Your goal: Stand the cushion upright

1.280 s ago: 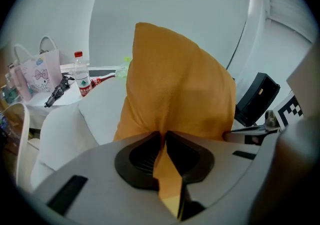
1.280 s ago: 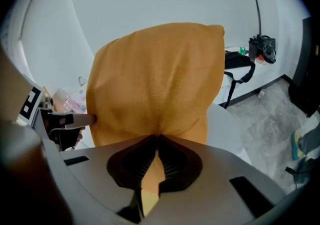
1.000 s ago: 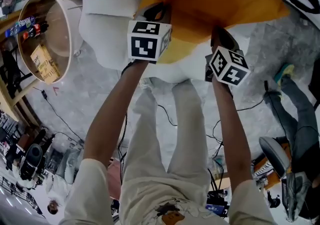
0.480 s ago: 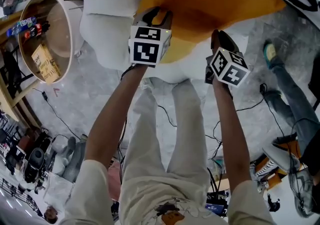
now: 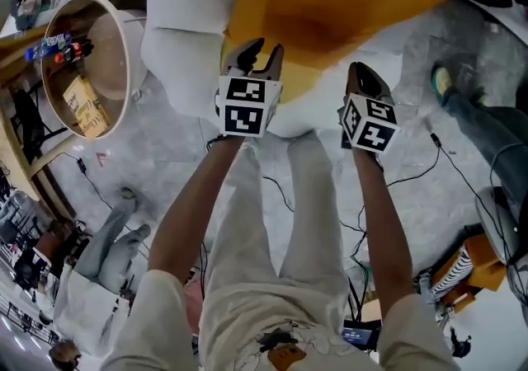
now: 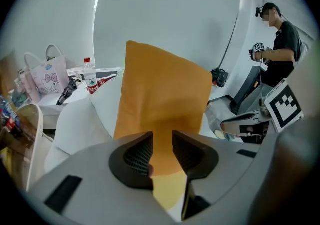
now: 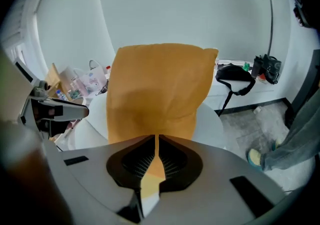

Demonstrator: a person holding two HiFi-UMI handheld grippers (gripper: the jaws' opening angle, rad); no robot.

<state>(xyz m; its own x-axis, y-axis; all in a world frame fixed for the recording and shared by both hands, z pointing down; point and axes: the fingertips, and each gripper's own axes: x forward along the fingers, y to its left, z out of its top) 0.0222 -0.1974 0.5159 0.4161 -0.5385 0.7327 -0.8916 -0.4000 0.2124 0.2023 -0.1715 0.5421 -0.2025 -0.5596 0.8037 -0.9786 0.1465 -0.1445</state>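
Cushion (image 5: 330, 7) is seen upright, just ahead — left gripper (image 5: 262, 49) is newly opened, right gripper (image 5: 360, 72) newly closed, nothing gripped.

Both bare forearms (image 5: 198, 196) reach forward and steeply down side by side, with the grey, black-padded left tongs (image 5: 261, 49) level with the right tongs (image 5: 360, 71), the left jaws just opened to a clear gap and gripping nothing, the right jaws just closed to a bare slit.

White armchair (image 5: 183, 35) on pale grey marbled floor (image 5: 161, 151)
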